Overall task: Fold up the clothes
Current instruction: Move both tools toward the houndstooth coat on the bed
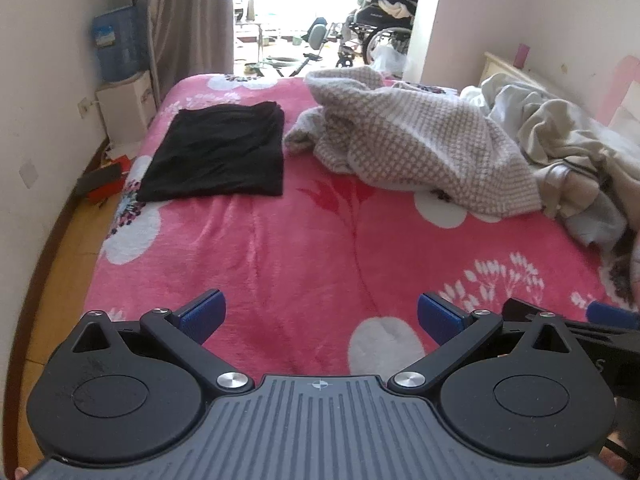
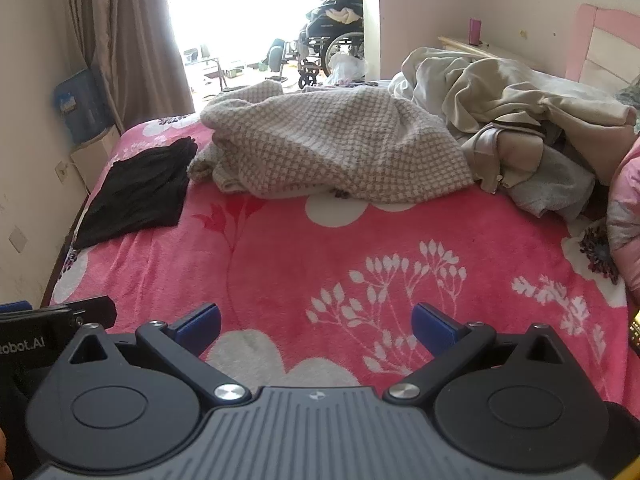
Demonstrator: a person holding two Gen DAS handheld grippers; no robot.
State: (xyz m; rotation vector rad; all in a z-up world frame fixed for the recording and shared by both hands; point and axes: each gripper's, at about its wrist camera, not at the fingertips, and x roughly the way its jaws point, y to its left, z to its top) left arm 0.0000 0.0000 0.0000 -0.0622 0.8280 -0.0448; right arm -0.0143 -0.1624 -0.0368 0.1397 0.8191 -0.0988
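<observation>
A black garment (image 1: 218,150) (image 2: 136,192) lies folded flat on the far left of the pink flowered bed (image 1: 304,248) (image 2: 320,248). Right of it a beige checked knit garment (image 1: 404,136) (image 2: 332,148) sits crumpled in a heap. Further right lies a pile of cream and grey clothes (image 1: 568,152) (image 2: 516,120). My left gripper (image 1: 318,312) hovers open over the near part of the bed, nothing between its blue pads. My right gripper (image 2: 316,322) is open too, beside it on the right, well short of the clothes. The right gripper's edge (image 1: 600,320) shows in the left wrist view.
A wall runs along the bed's left side with a white box (image 1: 126,104) and a blue package (image 1: 118,42) on it. Curtains (image 1: 188,20) frame a bright doorway with a wheelchair (image 1: 380,20) beyond. A pink headboard (image 2: 604,48) and a pink padded garment (image 2: 628,216) sit at the right.
</observation>
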